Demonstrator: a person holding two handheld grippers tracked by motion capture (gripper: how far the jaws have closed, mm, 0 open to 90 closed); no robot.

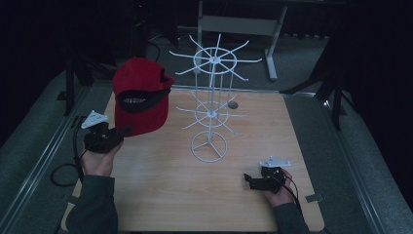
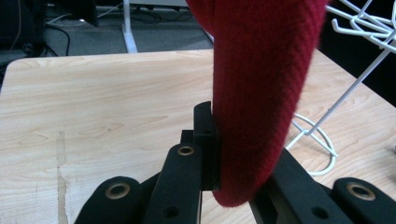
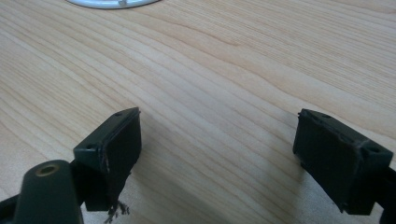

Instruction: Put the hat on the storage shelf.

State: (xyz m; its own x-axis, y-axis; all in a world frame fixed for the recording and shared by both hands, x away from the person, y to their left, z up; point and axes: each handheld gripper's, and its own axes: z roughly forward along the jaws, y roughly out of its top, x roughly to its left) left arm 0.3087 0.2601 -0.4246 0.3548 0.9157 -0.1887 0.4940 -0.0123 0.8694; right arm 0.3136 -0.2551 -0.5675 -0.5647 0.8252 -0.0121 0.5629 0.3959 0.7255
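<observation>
A red cap (image 1: 141,95) with a black inner band hangs above the table's left side, up off the wood. My left gripper (image 1: 124,130) is shut on its lower edge; in the left gripper view the red cloth (image 2: 261,93) is pinched between the black jaws of that gripper (image 2: 243,154). A white wire hook rack (image 1: 212,97) stands mid-table, to the right of the cap, its arms also at the right edge (image 2: 355,56). My right gripper (image 1: 248,180) lies low at the front right, open (image 3: 219,149), with only bare wood between its jaws.
The wooden table (image 1: 243,204) has rounded corners, with dark floor beyond every edge. The rack's ring base (image 3: 112,3) lies just ahead of the right gripper. A small dark disc (image 1: 233,105) sits behind the rack. White desk legs (image 1: 270,48) stand at the back.
</observation>
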